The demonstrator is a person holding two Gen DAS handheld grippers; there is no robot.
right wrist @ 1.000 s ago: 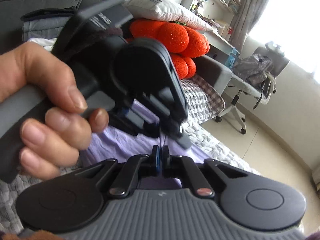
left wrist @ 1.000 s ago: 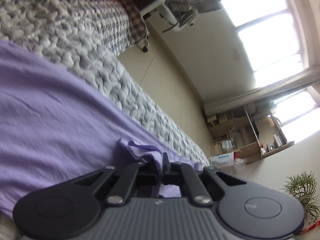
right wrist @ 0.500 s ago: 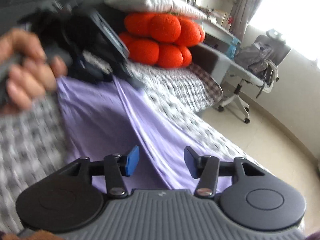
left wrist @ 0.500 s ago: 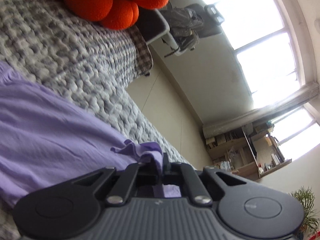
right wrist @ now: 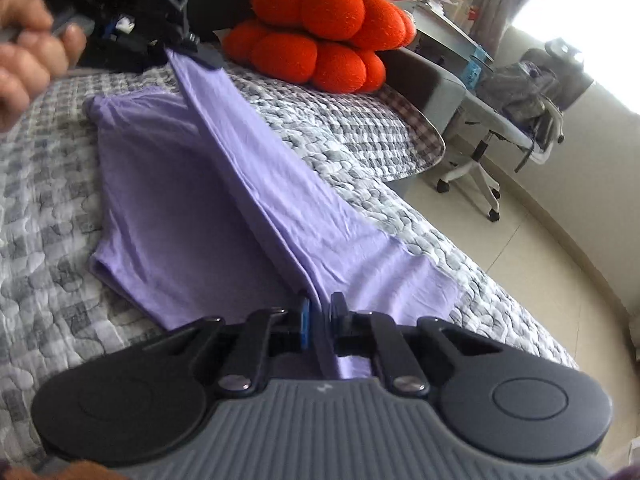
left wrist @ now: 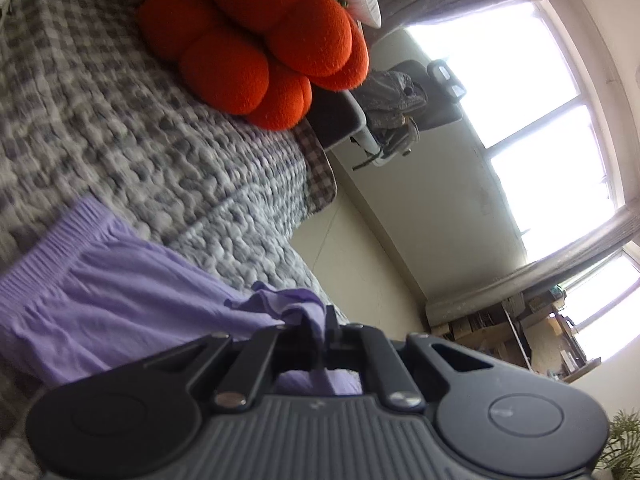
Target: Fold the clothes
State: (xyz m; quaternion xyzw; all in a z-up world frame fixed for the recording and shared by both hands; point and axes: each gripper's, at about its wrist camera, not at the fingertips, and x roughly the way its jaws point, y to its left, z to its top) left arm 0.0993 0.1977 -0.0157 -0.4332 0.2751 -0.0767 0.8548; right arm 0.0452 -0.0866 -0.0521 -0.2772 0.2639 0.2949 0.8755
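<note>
Two grippers on one garment. Your right gripper (right wrist: 319,312) has its fingers (right wrist: 305,322) closing, with a raised fold of the purple garment (right wrist: 168,184) running straight between them; the pads look to be pressing the cloth. Your left gripper (left wrist: 318,326) is clamped tight on a bunched edge of the same garment (left wrist: 100,292). From the right wrist view, your left gripper (right wrist: 188,42) sits at the far end, in your left hand (right wrist: 28,48), with the fold stretched taut between the two grips (ridge lifted, rest lying flat). Garment lies on the grey checked quilt (right wrist: 340,128) of the bed, ribbed waistband (left wrist: 60,240) towards the far side. Orange plush cushion (right wrist: 320,36) sits further back on the quilt, apart from the cloth. Office chair (right wrist: 516,120) stands on the floor past the bed.
</note>
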